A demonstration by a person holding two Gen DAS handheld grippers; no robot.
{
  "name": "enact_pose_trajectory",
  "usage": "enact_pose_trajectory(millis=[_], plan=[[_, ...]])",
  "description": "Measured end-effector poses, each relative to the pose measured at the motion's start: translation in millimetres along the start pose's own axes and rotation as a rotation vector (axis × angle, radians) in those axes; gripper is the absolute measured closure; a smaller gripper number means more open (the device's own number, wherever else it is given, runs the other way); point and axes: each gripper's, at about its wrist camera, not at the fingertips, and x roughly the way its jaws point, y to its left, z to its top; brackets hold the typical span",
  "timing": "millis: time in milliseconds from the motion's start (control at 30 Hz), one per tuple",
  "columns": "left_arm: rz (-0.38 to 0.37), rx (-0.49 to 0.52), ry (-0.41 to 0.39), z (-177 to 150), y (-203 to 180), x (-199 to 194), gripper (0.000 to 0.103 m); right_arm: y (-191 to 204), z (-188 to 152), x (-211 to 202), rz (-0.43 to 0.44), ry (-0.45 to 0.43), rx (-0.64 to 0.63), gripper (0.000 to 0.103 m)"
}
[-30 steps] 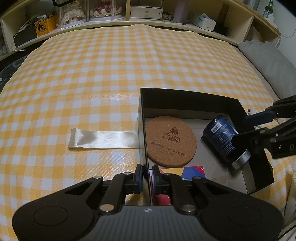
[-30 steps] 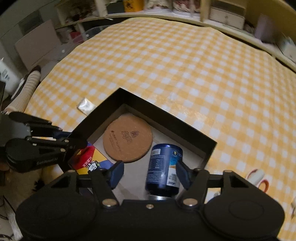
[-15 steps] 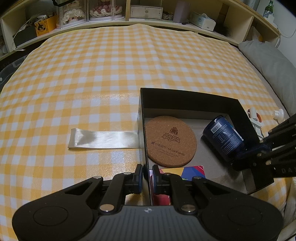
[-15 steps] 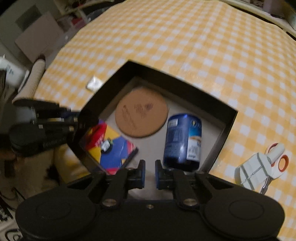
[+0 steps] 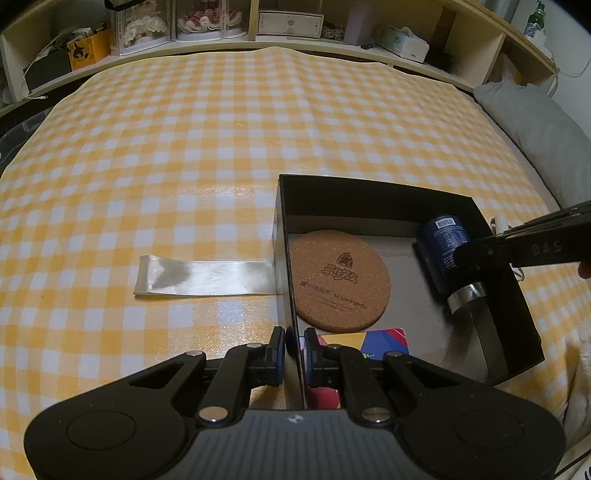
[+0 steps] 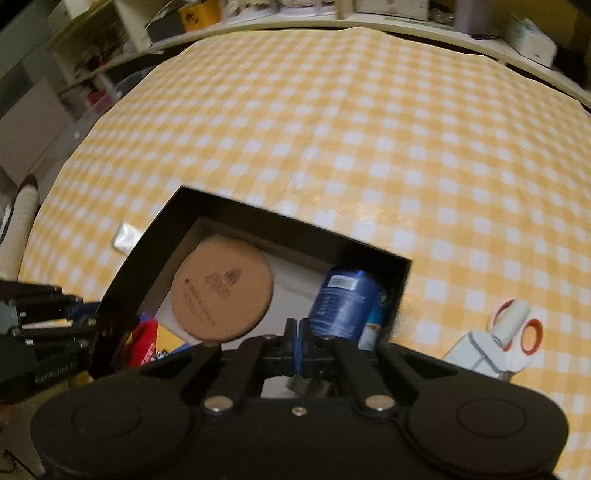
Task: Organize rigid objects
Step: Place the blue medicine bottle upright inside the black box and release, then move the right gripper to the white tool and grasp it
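A black open box (image 5: 373,188) sits on the yellow checked table. In it lie a round cork coaster (image 5: 338,280), a dark blue can (image 5: 445,254) on its side, and a colourful card (image 5: 373,341). My left gripper (image 5: 294,352) is shut on the box's near left wall. My right gripper (image 6: 298,345) is shut and empty, above the near side of the box just behind the can (image 6: 343,302). The coaster also shows in the right wrist view (image 6: 221,290). The right gripper's body crosses the left wrist view at the box's right side (image 5: 524,247).
A white satin ribbon (image 5: 205,276) lies flat left of the box. A white and orange tool (image 6: 495,341) lies on the cloth right of the box. Shelves with boxes line the far edge (image 5: 288,22). A grey pillow (image 5: 535,125) lies at the right.
My right gripper let go of the blue can, shut its jaws and drew back over the box's near side. The can stays in the box. The left gripper has not moved.
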Motion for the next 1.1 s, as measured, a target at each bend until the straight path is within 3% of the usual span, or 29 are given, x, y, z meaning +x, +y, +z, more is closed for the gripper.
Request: enact_pose_trajectory(millis=[233,367,433,533,600,800,1100], plan=[[0.001,0.001,-0.001,0,-1,0,0.092,-12,0,-11,0.046,-0.008,0.101,0.091],[0.000,0.000,-0.003,0,0,1,0.092,-13,-3,-27,0.056,-0.034,0.127,0.073],[0.000,0.000,-0.003,0,-1,1,0.092,-14,-3,-37,0.060,-0.055,0.135,0.070],[0.000,0.000,-0.003,0,-1,1,0.092,-18,-4,-51,0.066,-0.093,0.150,0.051],[0.000,0.000,-0.003,0,0,0,0.092,-19,-3,-59,0.056,-0.123,0.159,0.033],[0.000,-0.001,-0.003,0,-1,1,0.092,-36,0,-89,-0.003,-0.211,0.202,0.005],[0.000,0.000,-0.003,0,0,0,0.092,-74,-8,-119,-0.125,-0.308,0.281,0.000]])
